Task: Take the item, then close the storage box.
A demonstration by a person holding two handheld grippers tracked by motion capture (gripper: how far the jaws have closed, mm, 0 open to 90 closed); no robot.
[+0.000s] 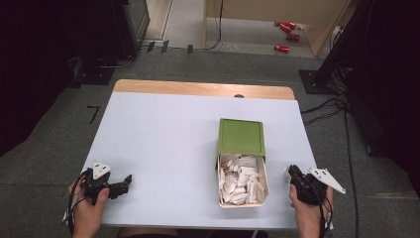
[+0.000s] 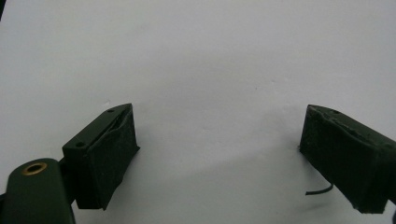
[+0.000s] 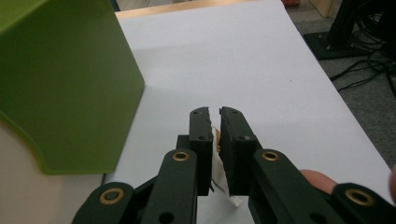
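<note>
White table (image 1: 163,144) with a bare wooden strip (image 1: 198,88) along the far edge, a small dark mark (image 1: 239,95) on that strip. Grey carpet floor (image 1: 64,148) around the table. Red cans (image 1: 287,34) lay scattered on the floor in the far right background, near a light wooden partition (image 1: 277,12). Black cables (image 1: 346,148) ran over the carpet on the right, one trailing toward the near edge. A black stand base (image 1: 317,79) sat at right beyond the table. Dark equipment (image 1: 124,25) stood at far left, with a black base (image 1: 94,74) on the carpet. Black tape mark (image 1: 93,113) on the floor left of the table.
</note>
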